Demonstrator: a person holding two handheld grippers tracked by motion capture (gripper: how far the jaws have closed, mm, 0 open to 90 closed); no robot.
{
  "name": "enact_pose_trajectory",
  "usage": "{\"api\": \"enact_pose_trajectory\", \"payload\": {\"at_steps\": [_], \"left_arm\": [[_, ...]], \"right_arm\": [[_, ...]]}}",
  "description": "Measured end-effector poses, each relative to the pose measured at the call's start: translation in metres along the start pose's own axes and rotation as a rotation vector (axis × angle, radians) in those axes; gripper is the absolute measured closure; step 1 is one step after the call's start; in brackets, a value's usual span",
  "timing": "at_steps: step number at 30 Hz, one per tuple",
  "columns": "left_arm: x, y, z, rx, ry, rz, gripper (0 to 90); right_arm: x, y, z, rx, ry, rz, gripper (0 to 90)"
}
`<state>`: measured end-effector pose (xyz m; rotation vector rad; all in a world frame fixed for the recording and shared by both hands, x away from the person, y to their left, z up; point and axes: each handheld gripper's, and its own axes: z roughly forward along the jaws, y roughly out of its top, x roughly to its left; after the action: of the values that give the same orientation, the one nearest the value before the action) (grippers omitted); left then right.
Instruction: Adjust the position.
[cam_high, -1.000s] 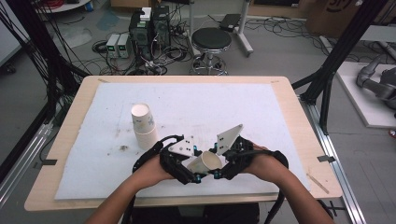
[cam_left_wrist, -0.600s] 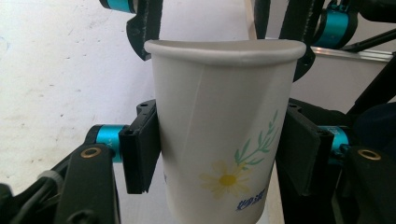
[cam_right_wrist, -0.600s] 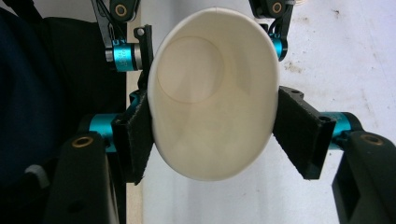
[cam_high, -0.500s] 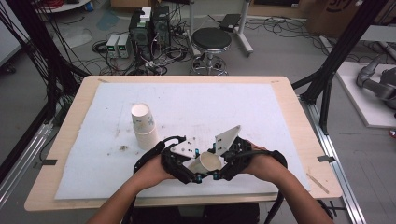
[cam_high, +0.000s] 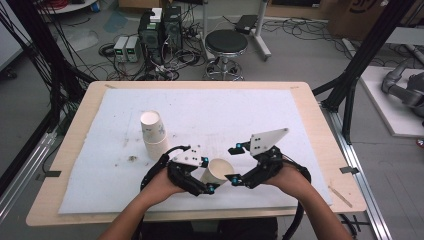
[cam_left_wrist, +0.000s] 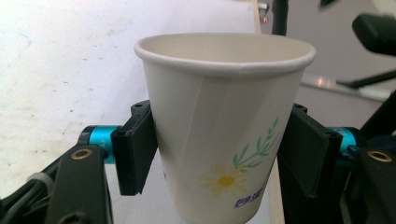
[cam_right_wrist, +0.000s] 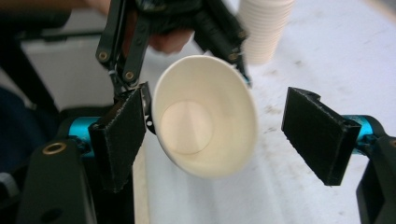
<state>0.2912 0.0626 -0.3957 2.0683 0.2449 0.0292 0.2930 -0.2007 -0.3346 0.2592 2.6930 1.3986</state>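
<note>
A white paper cup (cam_high: 217, 171) with a daisy print is held tilted just above the table's front middle. My left gripper (cam_high: 207, 175) is shut on it: in the left gripper view both pads (cam_left_wrist: 135, 149) sit against the cup's (cam_left_wrist: 219, 130) sides. Its jaws have just eased apart a little, with the cup still between them. My right gripper (cam_high: 234, 162) faces the cup's mouth (cam_right_wrist: 205, 121) from the right. This gripper (cam_right_wrist: 219, 135) stands open after its jaws have just been opening; the rim lies between them, near one pad (cam_right_wrist: 121, 135) and well clear of the other.
A stack of paper cups (cam_high: 152, 132) stands left of centre on the white mat (cam_high: 225, 115), and rises behind the cup in the right gripper view (cam_right_wrist: 264, 28). Small dark specks lie beside it. Beyond the far edge are a stool (cam_high: 226, 42) and cabled equipment.
My right gripper's jaws have spread wide off the cup and the hand has shifted slightly to the right. The left hand has kept its place with the cup.
</note>
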Motion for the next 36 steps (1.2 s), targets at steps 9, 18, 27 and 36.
{"api": "enact_pose_trajectory", "payload": {"at_steps": [9, 18, 27, 36], "left_arm": [[0.004, -0.028, -0.025, -0.168, 0.132, -0.073, 30.7], [0.000, -0.049, -0.048, -0.274, 0.244, -0.076, 30.5], [0.000, -0.059, -0.052, -0.333, 0.284, -0.075, 29.6], [0.000, -0.063, -0.059, -0.358, 0.302, -0.091, 29.6]], "right_arm": [[-0.006, -0.042, -0.024, -0.139, -0.163, 0.137, 22.5], [-0.004, -0.089, -0.031, -0.146, -0.298, 0.261, 22.6], [-0.003, -0.114, -0.033, -0.144, -0.369, 0.307, 22.6], [-0.006, -0.114, -0.033, -0.145, -0.392, 0.297, 22.9]]}}
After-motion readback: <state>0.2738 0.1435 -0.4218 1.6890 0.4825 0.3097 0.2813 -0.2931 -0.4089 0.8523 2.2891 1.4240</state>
